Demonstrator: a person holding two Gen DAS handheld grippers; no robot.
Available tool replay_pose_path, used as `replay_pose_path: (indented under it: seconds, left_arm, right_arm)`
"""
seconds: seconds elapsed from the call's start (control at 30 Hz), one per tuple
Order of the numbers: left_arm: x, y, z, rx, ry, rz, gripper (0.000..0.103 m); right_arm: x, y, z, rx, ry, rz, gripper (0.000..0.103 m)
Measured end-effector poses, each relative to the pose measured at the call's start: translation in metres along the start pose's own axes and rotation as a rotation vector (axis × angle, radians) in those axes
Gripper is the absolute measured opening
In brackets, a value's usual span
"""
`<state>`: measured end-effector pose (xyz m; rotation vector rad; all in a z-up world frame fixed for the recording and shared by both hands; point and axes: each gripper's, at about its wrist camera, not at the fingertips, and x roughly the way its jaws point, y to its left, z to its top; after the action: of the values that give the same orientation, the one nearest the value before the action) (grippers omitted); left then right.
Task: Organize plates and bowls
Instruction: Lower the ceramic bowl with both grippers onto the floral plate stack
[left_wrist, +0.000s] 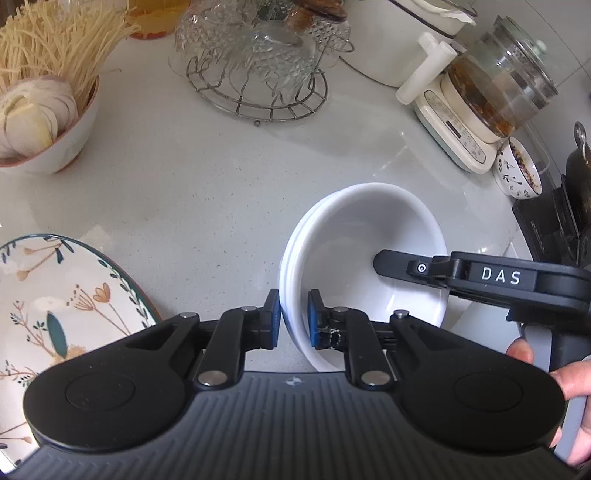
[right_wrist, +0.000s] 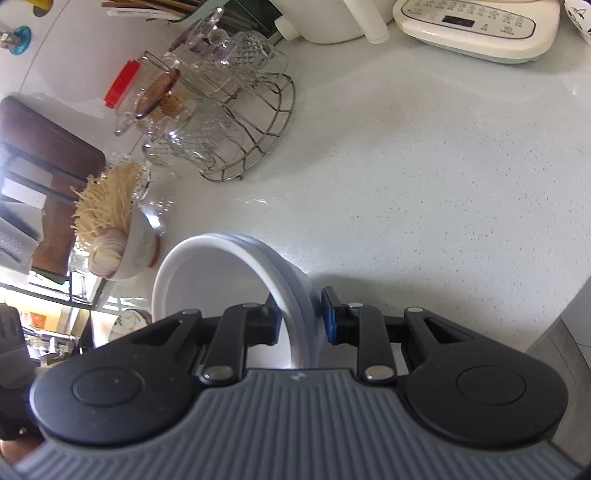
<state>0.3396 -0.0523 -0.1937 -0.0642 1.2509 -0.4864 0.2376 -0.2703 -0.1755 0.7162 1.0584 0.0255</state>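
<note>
- The bowls (left_wrist: 364, 236) are plain glossy white ceramic, round and deep; ridged rim lines show several nested together
- The stack stands tilted, its opening turned toward the right gripper (left_wrist: 384, 264), above a pale speckled counter (left_wrist: 207, 184)
- The left gripper (left_wrist: 294, 319) clamps the stack's near rim: one blue pad (left_wrist: 274, 314) presses the outer wall, the other sits inside the bowls
- The right gripper (right_wrist: 303, 319) straddles the opposite rim; its inner pad lies against the inside, its outer pad (right_wrist: 330, 314) stands slightly off the wall, so whether it truly grips cannot be told
- Both tools are matte black with ribbed grey bodies; a hand (left_wrist: 546, 384) holds the right one's handle
- Left of the bowls lies a floral plate (left_wrist: 55, 310) with a dark green rim
- Beyond the bowls stands a wire rack (left_wrist: 258, 81) of cut-glass cups
- Far left of the bowls, a bowl of noodles (left_wrist: 48, 110); right of them, a glass kettle (left_wrist: 495, 88) on a cream base
</note>
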Motion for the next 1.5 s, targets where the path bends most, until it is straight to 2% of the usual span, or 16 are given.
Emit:
replay_pose_path:
  seconds: [0.63, 0.9, 1.23, 1.5]
  left_arm:
    - [-0.039, 0.017, 0.0, 0.006, -0.016, -0.043, 0.017]
    - [-0.062, 0.032, -0.003, 0.008, -0.057, -0.024, 0.017]
    - [-0.093, 0.065, -0.018, -0.016, -0.098, -0.01, 0.017]
    - [-0.112, 0.104, -0.04, -0.129, -0.127, 0.005, 0.017]
  right_arm:
    - [-0.021, 0.03, -0.018, 0.017, -0.071, 0.002, 0.025]
    - [-0.019, 0.056, -0.028, -0.018, -0.078, -0.004, 0.026]
    - [-0.017, 0.091, -0.039, -0.072, -0.097, 0.045, 0.026]
    - [0.002, 0.126, -0.049, -0.156, -0.041, 0.073, 0.025]
